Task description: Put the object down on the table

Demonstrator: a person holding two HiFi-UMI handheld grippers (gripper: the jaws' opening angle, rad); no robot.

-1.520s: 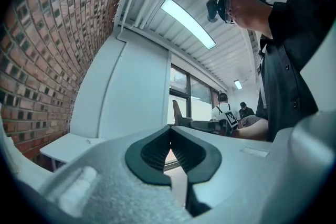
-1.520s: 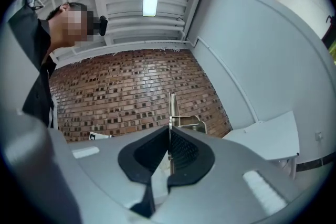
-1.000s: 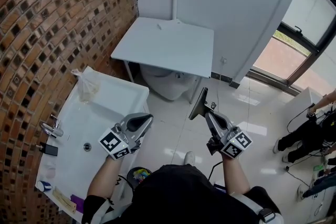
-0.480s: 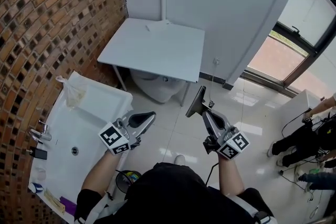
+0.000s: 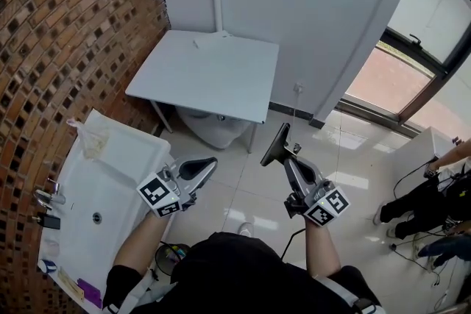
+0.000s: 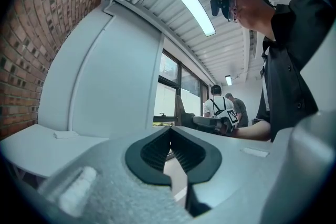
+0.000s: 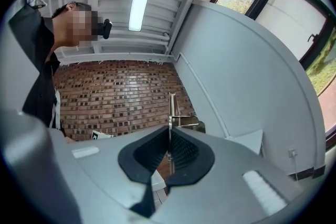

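Dark thin tool [image 5: 277, 145] clamped edge-on in right tongs [image 5: 288, 160], left tongs [image 5: 209, 165] together, empty, white table [image 5: 213, 77] ahead.

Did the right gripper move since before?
Yes. Against the white table, the right gripper has slid right: its thin metal object was under the table's front edge and is now just past its right corner.

White table [image 5: 206, 73] is seen against grey partition [image 5: 316, 11], beside brick wall [image 5: 73, 26]; floor tiles [image 5: 353, 180] are lit by large window [image 5: 434, 33].
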